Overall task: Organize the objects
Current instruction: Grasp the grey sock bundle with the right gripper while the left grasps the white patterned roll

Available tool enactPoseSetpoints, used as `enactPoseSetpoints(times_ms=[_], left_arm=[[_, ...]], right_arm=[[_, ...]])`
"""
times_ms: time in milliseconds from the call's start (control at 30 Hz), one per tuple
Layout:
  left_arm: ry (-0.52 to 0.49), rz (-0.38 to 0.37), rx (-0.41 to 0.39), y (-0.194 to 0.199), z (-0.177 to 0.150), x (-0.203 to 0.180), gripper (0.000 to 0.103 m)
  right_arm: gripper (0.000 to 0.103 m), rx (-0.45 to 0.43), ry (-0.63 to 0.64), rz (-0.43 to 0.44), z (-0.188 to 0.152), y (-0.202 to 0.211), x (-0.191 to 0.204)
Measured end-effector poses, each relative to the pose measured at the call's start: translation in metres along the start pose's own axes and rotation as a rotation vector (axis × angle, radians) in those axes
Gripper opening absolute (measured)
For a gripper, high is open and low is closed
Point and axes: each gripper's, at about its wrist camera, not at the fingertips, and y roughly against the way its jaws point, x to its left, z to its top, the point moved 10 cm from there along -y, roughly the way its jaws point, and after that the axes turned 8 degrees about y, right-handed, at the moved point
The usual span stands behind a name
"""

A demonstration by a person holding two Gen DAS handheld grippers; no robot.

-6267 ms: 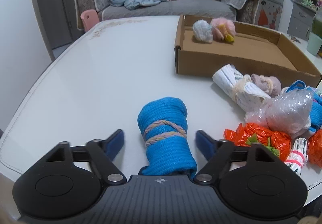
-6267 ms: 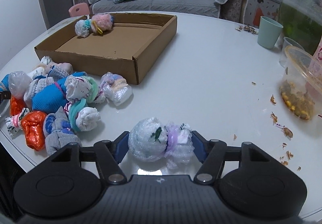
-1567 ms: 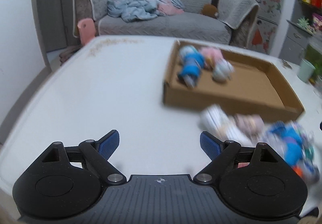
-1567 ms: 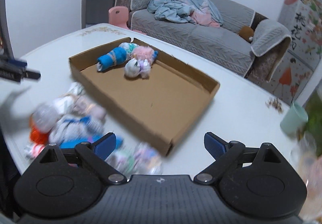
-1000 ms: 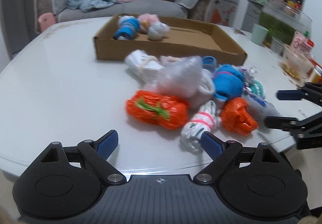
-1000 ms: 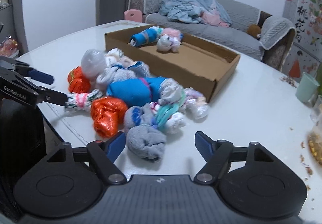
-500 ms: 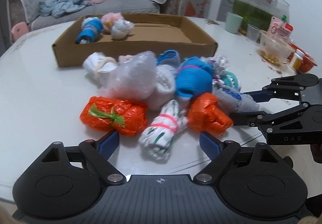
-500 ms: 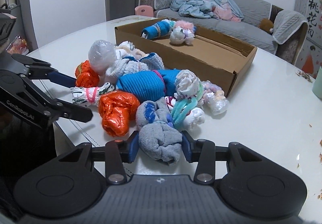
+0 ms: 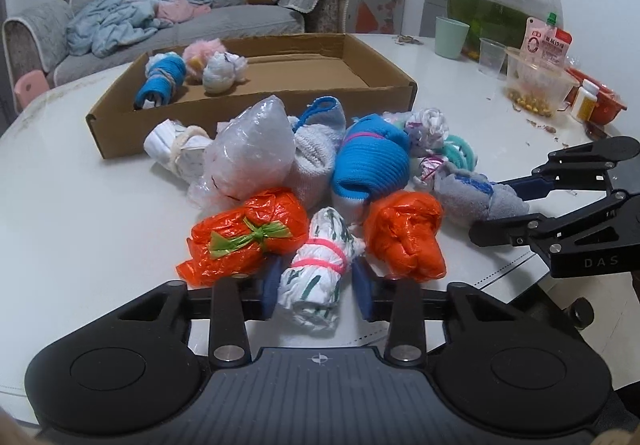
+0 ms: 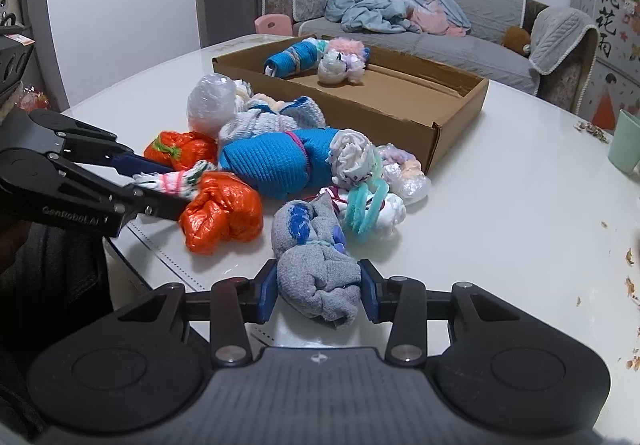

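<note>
On a white bench (image 9: 80,213) fronting a grey sofa, the left gripper (image 9: 316,287) has its jaws closing on a white pink-banded bundle (image 9: 320,273) lying lengthwise between them; the right gripper (image 10: 318,291) clamps a grey sock roll (image 10: 316,277), box (image 10: 456,141) ahead.

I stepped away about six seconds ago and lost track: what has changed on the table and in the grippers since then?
The blue roll and the clear-wrapped bundle held earlier now lie in the cardboard box. Both grippers came back to the pile: the left gripper is closing on a white bundle with a pink band; the right gripper has shut on a grey sock roll. The box stayed put.
</note>
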Motion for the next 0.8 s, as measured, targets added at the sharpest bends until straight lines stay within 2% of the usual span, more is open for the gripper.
enactPoseSetpoints(times_ms=[100,533,700,800], left_arm=[[-0.006,-0.001,-0.003,0.003,-0.001,0.000,0.035],[-0.002,-0.031,-0.032,0.040,0.005,0.007,0.034],[-0.009,-0.037,-0.078,0.069,0.017,0.013,0.034],[-0.012,-0.015,-0.116,0.086,0.032,0.023,0.035]], right_arm=[[0.038,-0.002,-0.002,-0.002,0.001,0.000,-0.002],[0.038,-0.050,0.005,-0.034,0.023,0.033,-0.021],[0.038,-0.079,0.019,-0.052,0.039,0.042,-0.029],[0.038,-0.095,0.035,-0.065,0.050,0.045,-0.033]])
